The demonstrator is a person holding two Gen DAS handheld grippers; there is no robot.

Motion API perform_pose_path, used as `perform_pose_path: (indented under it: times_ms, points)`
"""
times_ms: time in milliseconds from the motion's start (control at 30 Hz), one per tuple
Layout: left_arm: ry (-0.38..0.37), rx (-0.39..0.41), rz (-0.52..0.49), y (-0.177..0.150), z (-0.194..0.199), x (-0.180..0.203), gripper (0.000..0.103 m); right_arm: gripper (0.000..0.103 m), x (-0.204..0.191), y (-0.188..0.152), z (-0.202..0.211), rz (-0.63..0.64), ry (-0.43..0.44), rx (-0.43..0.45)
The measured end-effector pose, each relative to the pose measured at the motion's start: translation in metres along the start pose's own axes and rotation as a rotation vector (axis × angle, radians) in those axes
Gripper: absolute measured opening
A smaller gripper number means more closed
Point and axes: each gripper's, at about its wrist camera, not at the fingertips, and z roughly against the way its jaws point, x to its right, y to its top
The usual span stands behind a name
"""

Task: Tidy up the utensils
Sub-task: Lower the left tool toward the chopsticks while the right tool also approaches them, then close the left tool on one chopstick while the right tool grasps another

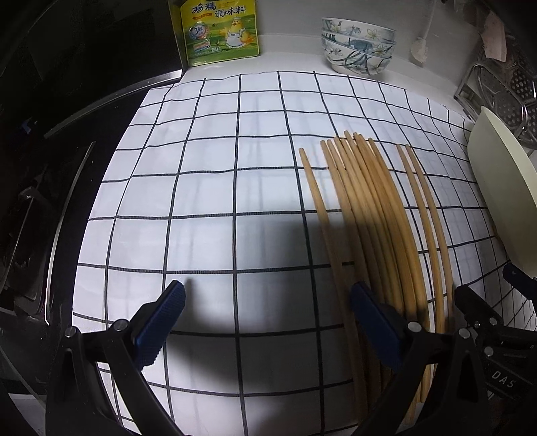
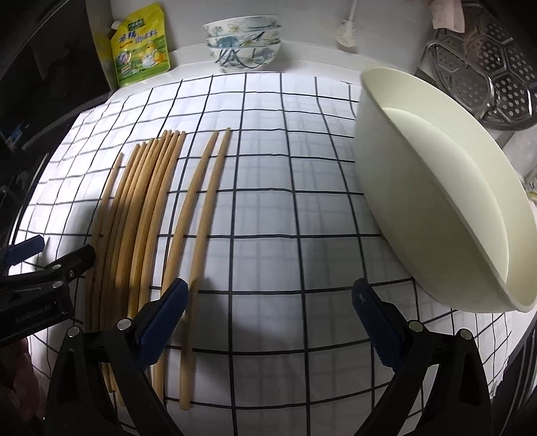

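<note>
Several wooden chopsticks [image 1: 372, 214] lie side by side on a white cloth with a dark grid [image 1: 218, 187], running away from me. My left gripper [image 1: 268, 298] is open above the cloth, its right finger over the near ends of the chopsticks. In the right wrist view the same chopsticks [image 2: 147, 208] lie at the left, two of them [image 2: 201, 214] set a little apart. My right gripper [image 2: 268, 295] is open over bare cloth [image 2: 275, 208], its left finger beside those two. A cream plastic container [image 2: 436, 201] lies tilted on its side at the right.
Stacked floral bowls [image 1: 357, 43] and a yellow seasoning pouch [image 1: 218, 30] stand at the back by the wall. A metal steamer rack [image 2: 480, 73] sits at the far right. A dark stove top [image 1: 50, 151] borders the cloth on the left. The cream container [image 1: 503, 201] edges the right.
</note>
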Motion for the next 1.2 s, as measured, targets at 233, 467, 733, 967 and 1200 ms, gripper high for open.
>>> perform_pose_path:
  times_ms: [233, 467, 733, 967, 1200]
  points:
    - [0.024, 0.009, -0.012, -0.002, -0.003, 0.004, 0.098, 0.093, -0.007, 0.001, -0.008, 0.028, -0.046, -0.005]
    - [0.005, 0.006, -0.010, -0.003, 0.003, 0.011, 0.077, 0.070, -0.015, 0.001, -0.005, 0.077, -0.020, 0.028]
    - [-0.036, -0.019, -0.006, -0.001, 0.012, 0.015, 0.012, 0.013, -0.036, 0.005, -0.002, 0.155, 0.067, 0.019]
    - [-0.092, -0.060, 0.023, 0.002, 0.012, 0.005, 0.007, 0.006, -0.028, 0.009, -0.002, 0.086, 0.144, -0.005]
    - [-0.102, -0.062, 0.002, 0.007, 0.032, 0.005, 0.007, 0.006, -0.013, 0.014, 0.016, 0.021, 0.218, -0.001]
